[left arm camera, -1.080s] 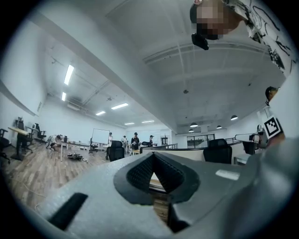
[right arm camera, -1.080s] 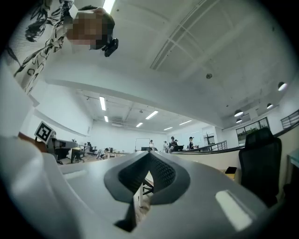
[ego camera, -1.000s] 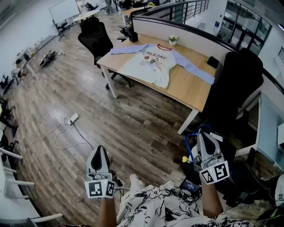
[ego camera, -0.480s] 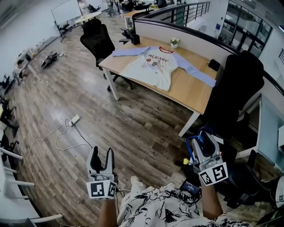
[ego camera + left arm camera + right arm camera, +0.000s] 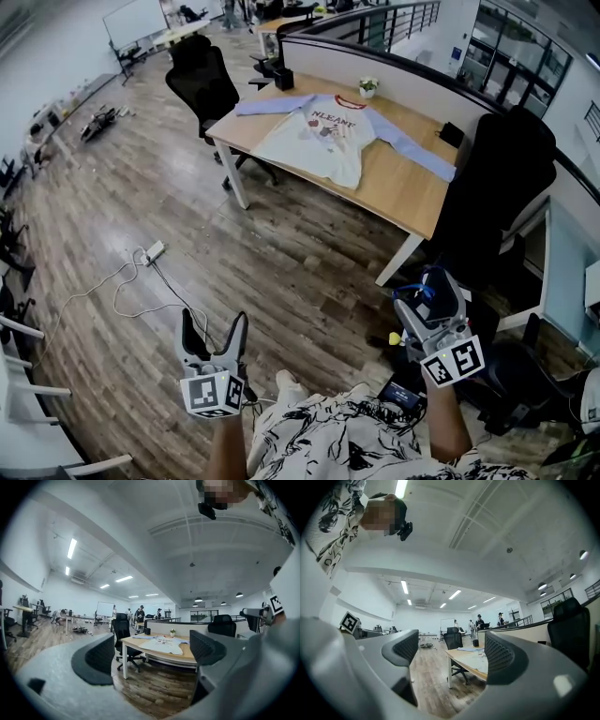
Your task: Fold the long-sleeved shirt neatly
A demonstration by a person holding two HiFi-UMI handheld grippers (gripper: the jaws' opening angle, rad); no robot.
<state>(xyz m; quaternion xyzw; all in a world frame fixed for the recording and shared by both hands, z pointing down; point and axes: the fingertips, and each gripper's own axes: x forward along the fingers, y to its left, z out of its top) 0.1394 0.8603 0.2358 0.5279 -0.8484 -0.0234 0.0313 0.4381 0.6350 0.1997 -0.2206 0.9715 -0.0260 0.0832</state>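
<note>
The long-sleeved shirt (image 5: 323, 131) lies spread flat on a wooden table (image 5: 403, 192) far ahead: white body, pale blue sleeves, red collar, a print on the chest. Both grippers hang well short of it, over the wood floor near my body. My left gripper (image 5: 215, 321) points level and its jaws are opening, with nothing between them. My right gripper (image 5: 438, 279) is also opening and holds nothing. The left gripper view shows the shirt (image 5: 161, 644) between its fingers (image 5: 101, 660). In the right gripper view the shirt (image 5: 476, 661) is small and distant.
Black office chairs stand at the table's far left (image 5: 202, 80) and right end (image 5: 492, 187). A grey partition (image 5: 412, 84) backs the table, with a small potted plant (image 5: 366, 86) and a black item (image 5: 451, 131). A power strip with cable (image 5: 153, 251) lies on the floor.
Both grippers were shut a second ago; their jaws have spread wide. Each hand has shifted a little, the left one lower in the head view.
</note>
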